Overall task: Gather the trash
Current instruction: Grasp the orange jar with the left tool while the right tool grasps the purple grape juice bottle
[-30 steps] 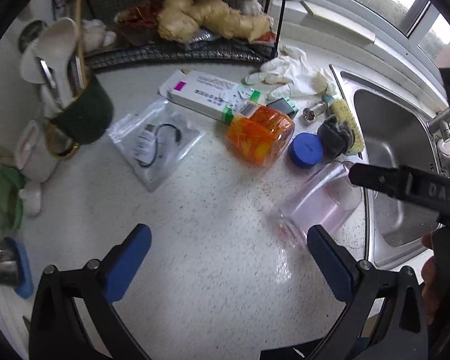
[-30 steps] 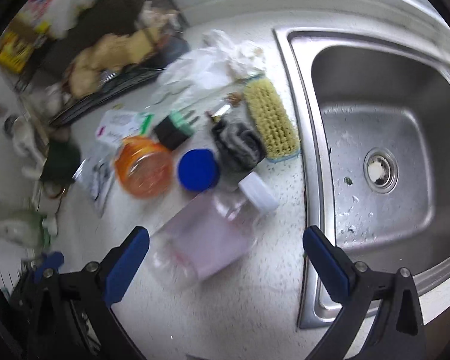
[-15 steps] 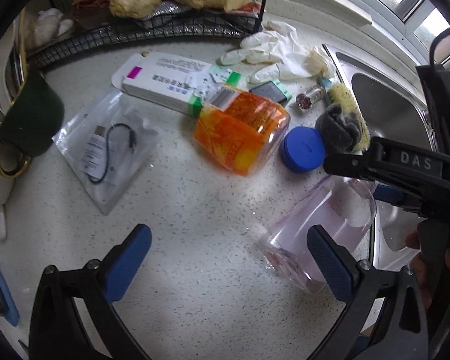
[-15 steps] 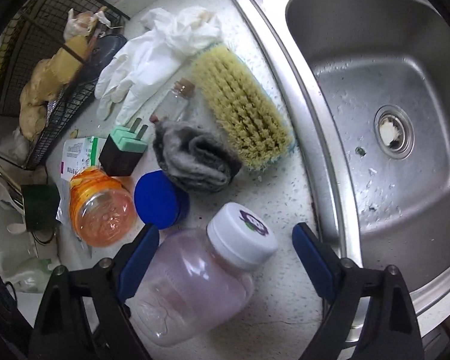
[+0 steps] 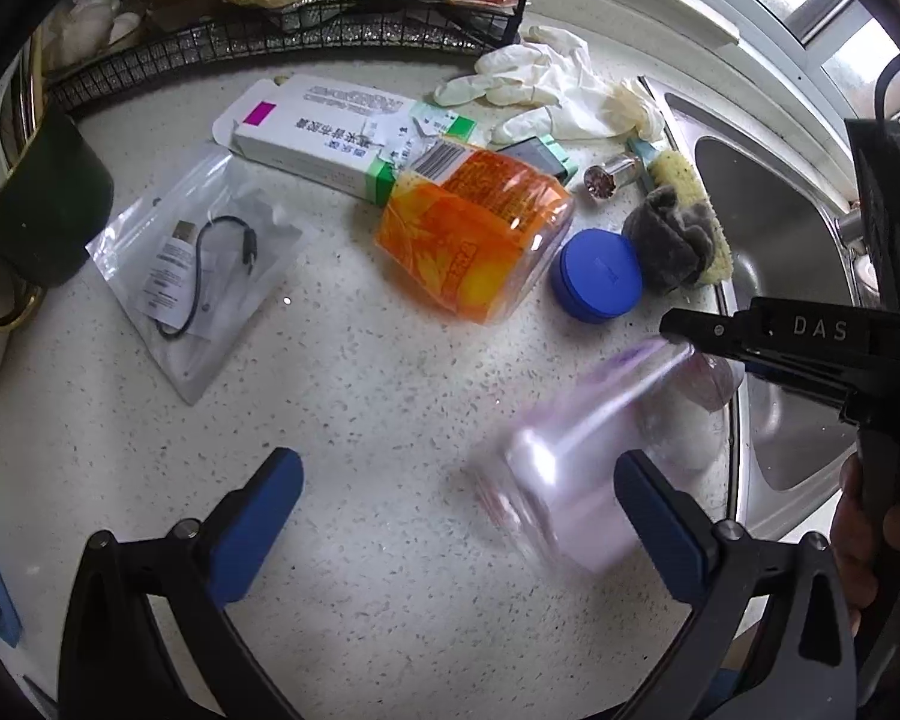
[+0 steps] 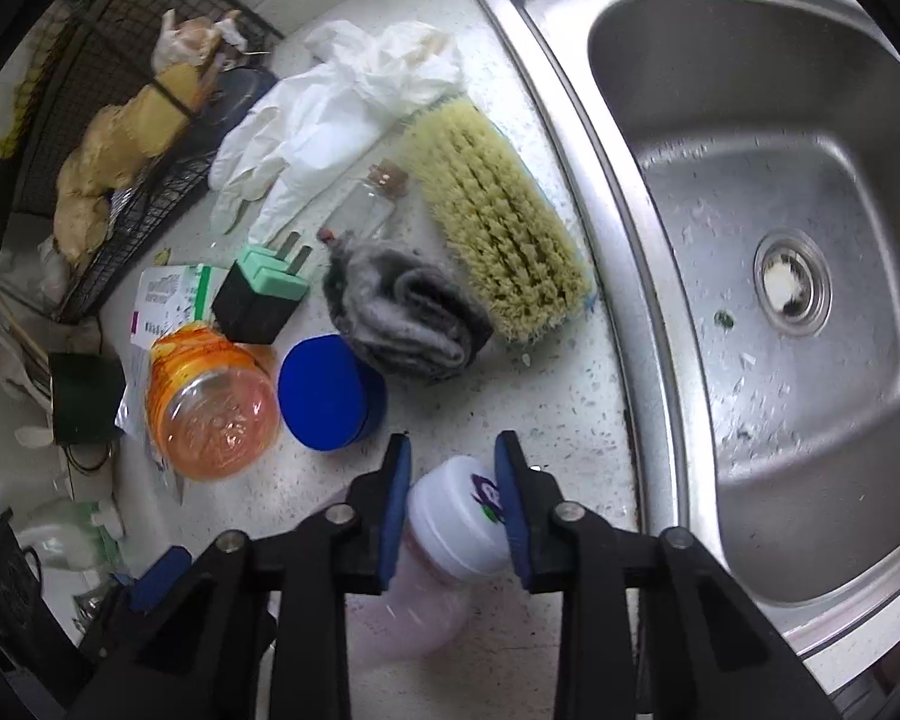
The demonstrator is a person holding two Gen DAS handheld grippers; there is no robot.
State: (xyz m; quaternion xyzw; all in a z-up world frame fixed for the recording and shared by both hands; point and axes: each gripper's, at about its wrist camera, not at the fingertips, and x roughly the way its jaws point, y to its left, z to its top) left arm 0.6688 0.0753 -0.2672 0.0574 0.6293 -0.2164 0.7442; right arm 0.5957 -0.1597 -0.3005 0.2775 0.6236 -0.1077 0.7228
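A clear pinkish plastic bottle point(image 5: 570, 480) with a white cap point(image 6: 456, 516) lies on the speckled counter beside the sink. My right gripper point(image 6: 452, 444) points down at it, its jaws closing with the cap between them, both blue pads against the cap's sides. In the left wrist view the bottle is motion-blurred, and one right finger point(image 5: 750, 336) crosses above its neck. My left gripper point(image 5: 456, 468) hangs open over the counter, its right pad next to the bottle's base, holding nothing.
Behind the bottle lie an orange jar point(image 5: 474, 234), a blue lid point(image 5: 597, 282), a grey cloth point(image 6: 402, 312), a scrub brush point(image 6: 498, 228), a plug point(image 6: 264, 294), a glass vial point(image 6: 366, 204), white gloves point(image 5: 546, 90), a white box point(image 5: 324, 132) and a bagged cable point(image 5: 204, 258). The steel sink point(image 6: 750, 240) is at the right, a wire rack point(image 5: 270, 42) at the back.
Both grippers have come down toward the counter. The right jaws went from wide open to closed around the bottle's cap, and the bottle now blurs as it shifts.
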